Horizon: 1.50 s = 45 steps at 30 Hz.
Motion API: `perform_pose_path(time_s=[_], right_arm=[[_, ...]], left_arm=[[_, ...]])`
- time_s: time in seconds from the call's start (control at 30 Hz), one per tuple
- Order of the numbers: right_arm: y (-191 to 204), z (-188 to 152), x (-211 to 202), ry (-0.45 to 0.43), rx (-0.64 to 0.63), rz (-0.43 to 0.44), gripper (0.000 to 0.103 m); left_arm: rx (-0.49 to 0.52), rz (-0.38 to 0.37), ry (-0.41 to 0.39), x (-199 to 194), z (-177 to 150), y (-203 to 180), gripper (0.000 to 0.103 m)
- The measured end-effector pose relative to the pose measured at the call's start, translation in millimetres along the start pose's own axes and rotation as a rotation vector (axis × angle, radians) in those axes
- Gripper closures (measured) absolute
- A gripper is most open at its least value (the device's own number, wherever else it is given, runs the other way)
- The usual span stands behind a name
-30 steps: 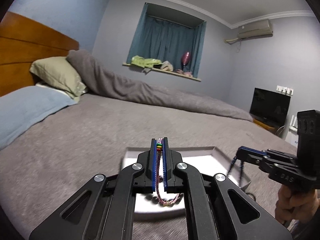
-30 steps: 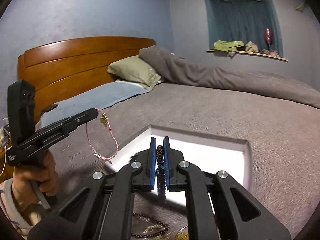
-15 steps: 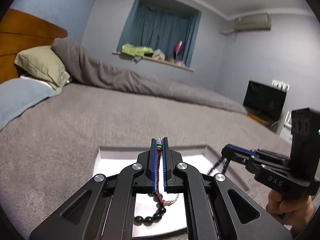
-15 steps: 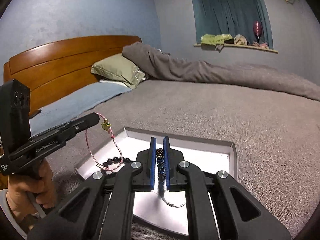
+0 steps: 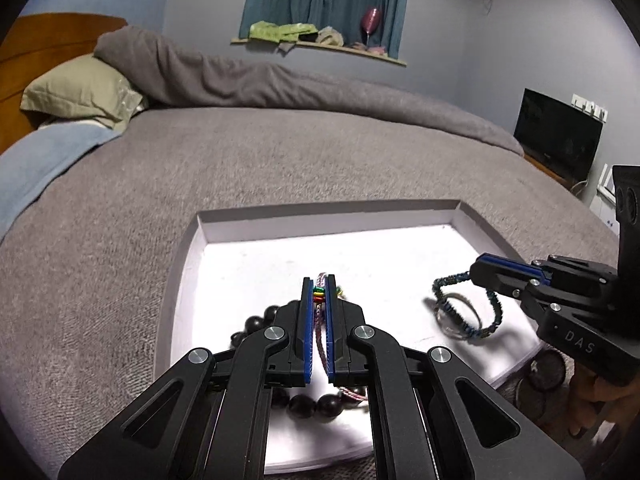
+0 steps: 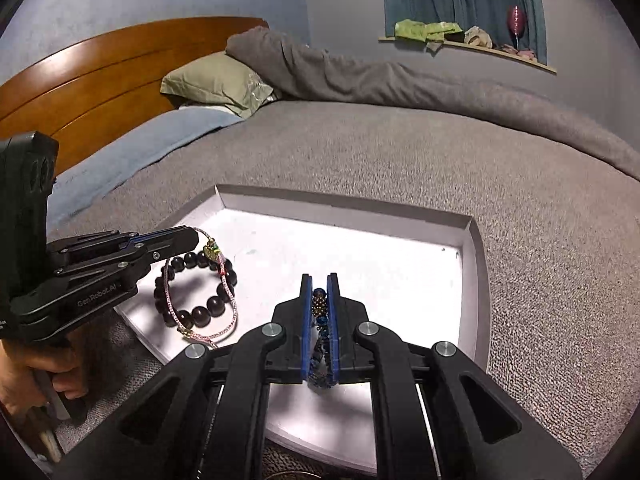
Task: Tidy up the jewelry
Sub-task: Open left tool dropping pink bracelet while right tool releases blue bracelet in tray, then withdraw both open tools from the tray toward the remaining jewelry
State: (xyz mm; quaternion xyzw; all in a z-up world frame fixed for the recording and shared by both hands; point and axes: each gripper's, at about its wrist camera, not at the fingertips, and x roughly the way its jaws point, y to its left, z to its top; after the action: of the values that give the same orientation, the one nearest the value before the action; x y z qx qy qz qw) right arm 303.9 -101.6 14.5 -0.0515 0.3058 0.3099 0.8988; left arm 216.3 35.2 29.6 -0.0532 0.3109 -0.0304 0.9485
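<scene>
A white shallow tray (image 5: 256, 256) (image 6: 400, 256) lies on the grey bed. My left gripper (image 5: 319, 285) (image 6: 197, 237) is shut on a pink braided cord bracelet (image 5: 320, 340) (image 6: 230, 312) with coloured beads; its loop hangs down over the tray's left part. Beneath that loop a dark round-bead bracelet (image 6: 200, 312) (image 5: 316, 403) rests in the tray. My right gripper (image 6: 319, 284) (image 5: 474, 270) is shut on a blue beaded bracelet (image 6: 320, 320) (image 5: 472, 312), which dangles low over the tray's right part. A clear ring (image 5: 458, 316) shows by that loop.
The grey bedspread (image 5: 280, 160) surrounds the tray. Pillows (image 5: 80, 92) and a wooden headboard (image 6: 100, 76) are at the far left, a rolled grey duvet (image 6: 400, 80) runs across the back. More dark jewellery (image 5: 548, 374) lies on the bed by the tray's right corner. A hand (image 6: 36, 372) holds the left gripper.
Both grippers have come forward and down over the tray, still shut on their bracelets. The tray now fills more of each view, and the dark bead bracelet has come into sight.
</scene>
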Motion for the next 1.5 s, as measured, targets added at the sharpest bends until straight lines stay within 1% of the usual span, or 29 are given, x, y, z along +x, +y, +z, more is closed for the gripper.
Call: perform_pose_path(time_s=[0.23,0.3,0.33,0.37,0.4,0.43,0.47,0.57,0.6,0.63,0.67,0.7,0.73,0.8,0.83,0.87,0.93,1.0,1.1,1.43,1.5], right_arm=[[-0.2,-5.9,10.8,0.043,0.001,-0.014,0.096],[0.2,-6.8,11.9,0.051,-0.003,-0.018,0.096],[-0.1,-7.5,11.9,0.053,-0.002,-0.018,0.096],[-0.5,-8.1,12.2,0.054,0.001,-0.018,0.095],[-0.9,-8.6,12.6,0.058,0.002,-0.016,0.095],[-0.8,-9.0,12.9,0.058,0.000,-0.018,0.095],[0.1,-10.3,10.9,0.056,-0.001,-0.019,0.095],[-0.1,-10.4,8.9,0.049,0.002,-0.016,0.093],[-0.1,-10.3,8.0,0.046,0.003,-0.015,0.089],[-0.7,-10.7,6.9,0.043,0.004,-0.012,0.087],[-1.2,-11.0,5.7,0.039,0.006,-0.010,0.084],[-1.4,-11.5,4.7,0.035,0.007,-0.007,0.083],[-1.6,-11.7,3.6,0.031,0.008,-0.006,0.083],[-3.5,-13.7,-0.1,0.024,0.009,-0.006,0.079],[-3.8,-14.4,-1.5,0.021,0.010,-0.004,0.078],[-4.4,-15.0,-2.9,0.018,0.010,-0.003,0.075],[-4.9,-17.3,-7.4,0.008,0.006,-0.005,0.072],[-5.4,-18.9,-11.4,-0.002,0.005,-0.008,0.065],[-9.0,-24.1,-23.5,-0.023,0.014,-0.001,0.057],[-14.9,-38.8,-56.9,-0.059,0.049,-0.001,0.041],[-13.5,-42.0,-61.6,-0.062,0.053,-0.001,0.036]], left_arm=[[-0.006,0.013,0.083,14.5,-7.5,6.1,0.097],[-0.008,0.010,0.092,15.2,-8.7,6.5,0.097],[-0.007,0.006,0.098,15.8,-8.7,6.3,0.095],[-0.004,0.010,0.099,15.8,-9.1,6.3,0.089],[-0.004,0.016,0.097,16.0,-7.9,7.2,0.079],[-0.002,0.019,0.093,15.2,-7.5,7.4,0.074],[0.000,0.019,0.091,14.5,-7.3,6.5,0.066],[0.006,0.009,0.081,10.8,-6.8,4.7,0.057],[0.015,0.011,0.078,9.9,-6.7,3.7,0.051],[0.022,0.016,0.073,8.3,-7.4,2.1,0.048],[0.027,0.018,0.068,7.2,-7.2,1.4,0.042],[0.031,0.018,0.063,5.9,-7.2,0.9,0.038],[0.035,0.019,0.058,4.7,-7.2,0.7,0.036],[0.038,0.021,0.049,2.1,-7.4,0.3,0.028],[0.039,0.023,0.046,1.3,-7.6,0.1,0.026],[0.040,0.026,0.040,-0.3,-7.8,0.3,0.024],[0.041,0.023,0.034,-2.2,-8.7,0.4,0.022],[0.045,0.027,0.025,-5.4,-10.2,-0.2,0.018],[0.056,0.028,0.007,-13.9,-13.8,-1.1,0.013],[0.071,0.022,-0.021,-38.4,-27.3,-2.9,0.011],[0.072,0.023,-0.024,-42.6,-29.9,-1.7,0.011]])
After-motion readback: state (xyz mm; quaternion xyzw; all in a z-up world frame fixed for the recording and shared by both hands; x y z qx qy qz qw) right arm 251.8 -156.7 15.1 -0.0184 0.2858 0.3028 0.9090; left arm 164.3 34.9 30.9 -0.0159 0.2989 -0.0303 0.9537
